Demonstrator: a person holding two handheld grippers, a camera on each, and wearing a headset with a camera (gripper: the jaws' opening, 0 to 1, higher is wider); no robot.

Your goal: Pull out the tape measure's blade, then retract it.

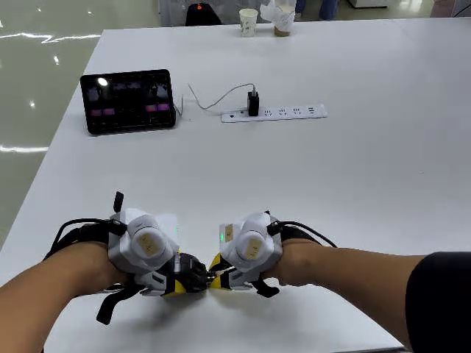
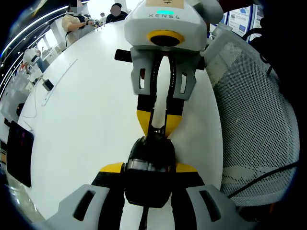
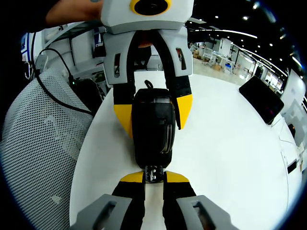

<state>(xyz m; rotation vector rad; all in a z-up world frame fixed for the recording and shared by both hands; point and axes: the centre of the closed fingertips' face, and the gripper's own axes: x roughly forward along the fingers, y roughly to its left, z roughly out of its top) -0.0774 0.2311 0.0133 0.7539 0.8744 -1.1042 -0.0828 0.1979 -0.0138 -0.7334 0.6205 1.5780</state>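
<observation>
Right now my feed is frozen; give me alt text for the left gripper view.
The left gripper clamps a black tape measure over a white table, while the right gripper, facing it, pinches the blade tip at the case's mouth, with hardly any blade out. A mesh chair stands at the view's right.

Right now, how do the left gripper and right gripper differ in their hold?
The left gripper clamps the tape measure's black case; the right gripper pinches the blade's end hook. The left gripper's jaws stand wide; the right gripper's nearly touch. Both have yellow tips.
</observation>
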